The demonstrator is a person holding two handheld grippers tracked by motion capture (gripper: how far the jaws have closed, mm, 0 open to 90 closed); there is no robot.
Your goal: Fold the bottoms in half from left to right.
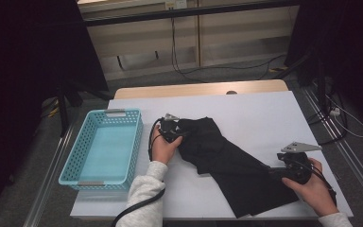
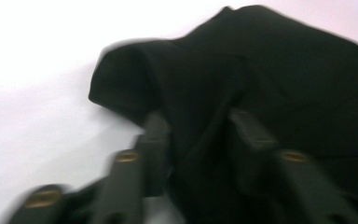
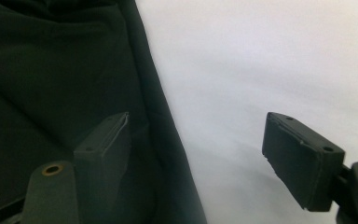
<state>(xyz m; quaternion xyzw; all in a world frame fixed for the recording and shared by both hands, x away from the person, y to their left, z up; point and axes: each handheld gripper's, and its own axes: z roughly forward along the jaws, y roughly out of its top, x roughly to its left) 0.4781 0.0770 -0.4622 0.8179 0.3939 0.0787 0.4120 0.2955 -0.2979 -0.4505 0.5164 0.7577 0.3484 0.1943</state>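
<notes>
White table, black cloth lying diagonally between my grippers.
My left gripper pinches its far fold; my right gripper gapes, straddling the near edge.

No writing, label, brand mark or number can be read anywhere in these views. Nothing legible stands on any surface that shows, near or far, left or right.
</notes>
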